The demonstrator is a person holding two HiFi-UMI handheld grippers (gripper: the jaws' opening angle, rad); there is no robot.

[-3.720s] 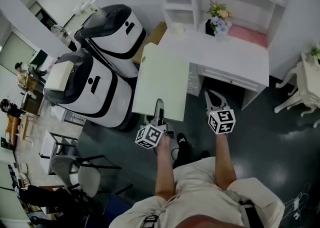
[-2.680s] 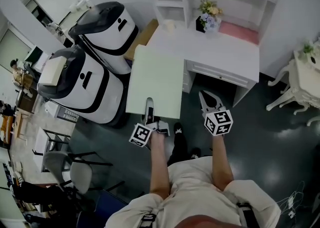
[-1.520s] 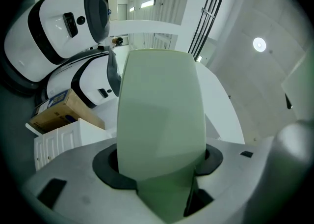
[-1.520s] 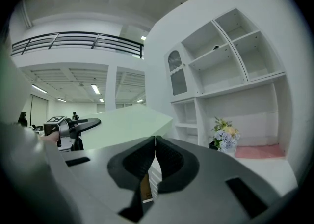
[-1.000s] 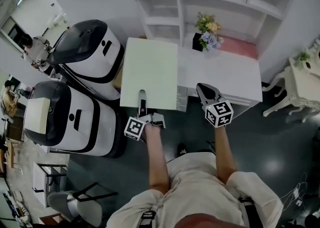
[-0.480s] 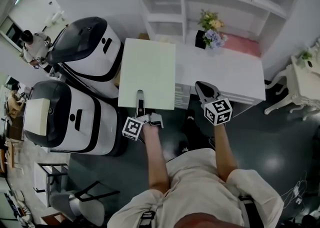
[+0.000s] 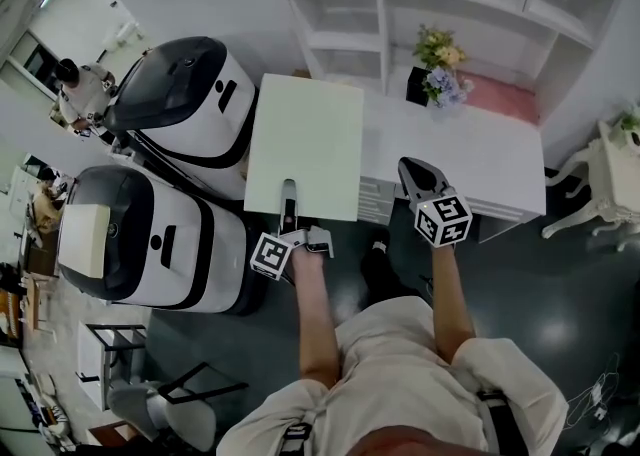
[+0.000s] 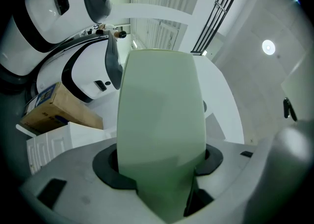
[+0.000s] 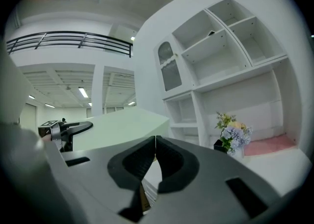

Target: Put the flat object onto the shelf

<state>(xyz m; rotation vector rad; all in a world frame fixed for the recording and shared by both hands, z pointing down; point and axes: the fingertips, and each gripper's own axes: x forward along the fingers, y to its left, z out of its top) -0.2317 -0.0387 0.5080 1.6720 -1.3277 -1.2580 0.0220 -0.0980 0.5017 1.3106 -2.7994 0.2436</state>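
A pale green flat board is held level over the left end of the white desk. My left gripper is shut on the board's near edge. In the left gripper view the board fills the gap between the jaws of the left gripper. My right gripper hovers over the desk's front edge, shut and empty. In the right gripper view the right gripper shows its jaws pressed together, with the board to the left. The white shelf unit rises behind the desk, and its shelves are bare.
A vase of flowers and a pink cushion sit at the back of the desk. Two large white-and-black robot bodies stand to the left. A cardboard box lies beside them. A small white side table is far right.
The person has walked up to the desk, carrying the board from the floor area to over its left end. Both grippers keep the same state.
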